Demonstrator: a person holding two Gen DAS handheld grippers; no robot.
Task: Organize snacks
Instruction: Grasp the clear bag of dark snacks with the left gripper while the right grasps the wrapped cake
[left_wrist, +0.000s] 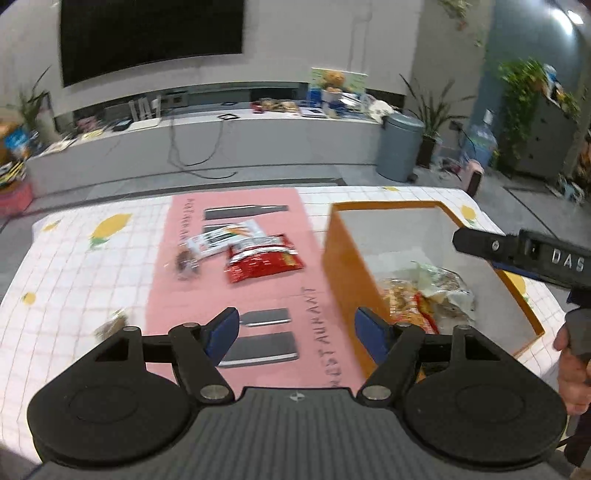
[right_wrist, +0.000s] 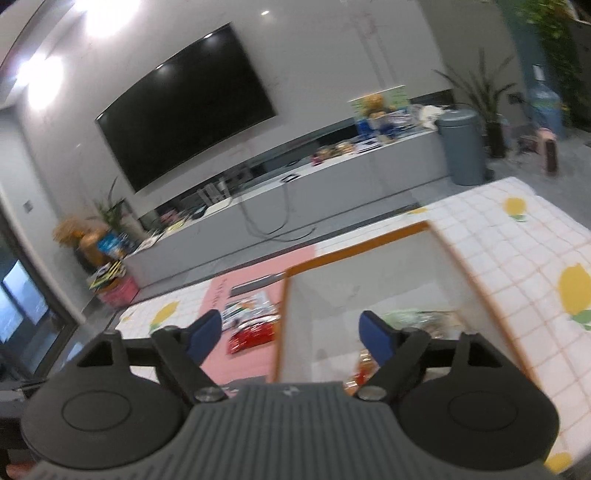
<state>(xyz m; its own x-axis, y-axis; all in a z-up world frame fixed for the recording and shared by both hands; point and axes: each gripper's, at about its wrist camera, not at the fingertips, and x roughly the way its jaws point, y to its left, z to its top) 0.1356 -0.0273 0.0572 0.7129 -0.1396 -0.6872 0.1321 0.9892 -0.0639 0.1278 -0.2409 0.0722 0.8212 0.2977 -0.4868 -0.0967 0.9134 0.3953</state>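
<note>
Fingers of left gripper (left_wrist: 296, 334) and right gripper (right_wrist: 290, 338) spread wide, holding nothing.

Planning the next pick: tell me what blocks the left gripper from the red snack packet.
Nothing visible: the left gripper is open above the pink mat, with only bare mat between it and the red snack packet.

left gripper (left_wrist: 295, 334) level, jaws spread wide, nothing between blue pads (left_wrist: 221, 332). right gripper (right_wrist: 291, 338) tilted, jaws wide too, empty. in left view, right one pokes in at 3 o'clock, hand (left_wrist: 572, 365) on grip.
</note>
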